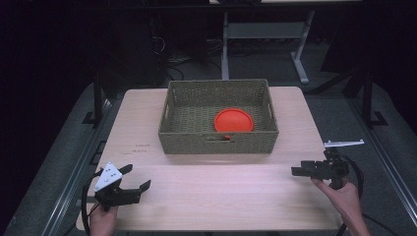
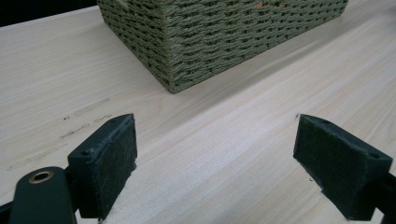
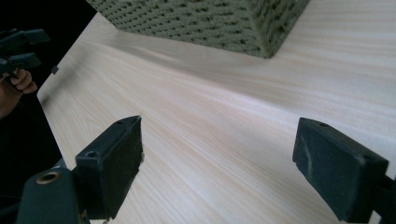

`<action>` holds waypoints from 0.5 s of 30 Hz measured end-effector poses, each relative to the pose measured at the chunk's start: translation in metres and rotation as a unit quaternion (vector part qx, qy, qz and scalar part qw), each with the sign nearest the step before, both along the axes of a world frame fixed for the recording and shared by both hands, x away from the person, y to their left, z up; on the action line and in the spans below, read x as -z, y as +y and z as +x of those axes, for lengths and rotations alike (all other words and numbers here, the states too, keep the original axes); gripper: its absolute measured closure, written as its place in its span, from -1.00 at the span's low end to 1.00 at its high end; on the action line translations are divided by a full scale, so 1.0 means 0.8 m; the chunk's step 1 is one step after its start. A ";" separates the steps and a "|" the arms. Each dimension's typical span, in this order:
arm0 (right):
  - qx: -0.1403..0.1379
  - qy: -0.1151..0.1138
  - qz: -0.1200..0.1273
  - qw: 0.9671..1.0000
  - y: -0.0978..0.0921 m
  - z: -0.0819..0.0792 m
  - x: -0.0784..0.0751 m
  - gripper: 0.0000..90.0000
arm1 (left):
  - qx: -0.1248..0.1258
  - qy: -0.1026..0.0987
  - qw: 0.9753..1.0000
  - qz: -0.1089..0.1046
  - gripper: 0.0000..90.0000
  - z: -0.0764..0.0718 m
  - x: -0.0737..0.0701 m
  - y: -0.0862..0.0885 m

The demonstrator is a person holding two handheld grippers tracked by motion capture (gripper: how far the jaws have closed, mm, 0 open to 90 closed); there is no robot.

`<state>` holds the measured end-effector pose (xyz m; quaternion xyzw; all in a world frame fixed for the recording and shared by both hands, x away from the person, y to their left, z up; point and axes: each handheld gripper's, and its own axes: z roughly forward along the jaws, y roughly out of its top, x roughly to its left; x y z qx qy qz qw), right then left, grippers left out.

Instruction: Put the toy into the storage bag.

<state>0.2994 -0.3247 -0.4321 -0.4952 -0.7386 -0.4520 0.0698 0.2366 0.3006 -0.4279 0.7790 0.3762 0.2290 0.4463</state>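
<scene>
1. plainly, the orange disc (image 1: 233,120) lies flat on the floor of the woven basket (image 1: 169,105), toward its near right side, with its near edge close against the front wall. the work at hand looks to be about that disc, since nothing else lies on the table (image 1: 216,196).

2. getting hold of it is the first risk, in my judgement: it is thin and flat, so jaws coming straight down may slide over the top instead of catching the rim, and the front wall crowds the near edge.

3. the basket is light wicker and stands free at the middle of the table; a claw bumping its wall or dragging the disc against it could shove or tip the whole basket.

4. the right claw (image 1: 296,171) hovers low over the near right of the table, well apart from the basket, jaws spread wide and empty. it is turned on its side, so it would need rolling level before a reach over the wall, or one jaw may snag the weave.

5. the left claw (image 1: 136,178) sits near the front left corner, jaws also wide apart with nothing between them, pointing at the basket's near corner.

6. both cables trail off the near edge; a long reach might tug them and jerk the aim.
</scene>
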 end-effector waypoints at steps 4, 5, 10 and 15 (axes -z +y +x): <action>0.006 0.005 -0.002 1.000 -0.008 -0.008 0.010 -0.66 | -0.003 0.001 1.000 -0.005 -0.71 -0.001 0.000 0.000; 0.008 0.004 -0.002 1.000 -0.010 -0.010 0.012 -0.66 | -0.003 0.001 1.000 -0.005 -0.71 -0.001 0.001 0.000; 0.020 0.010 0.001 1.000 -0.021 -0.021 0.026 -0.66 | -0.002 0.001 1.000 -0.003 -0.71 -0.001 0.001 -0.001; 0.031 0.014 0.005 0.999 -0.031 -0.030 0.037 -0.65 | -0.002 0.003 1.000 -0.002 -0.71 -0.001 0.001 -0.001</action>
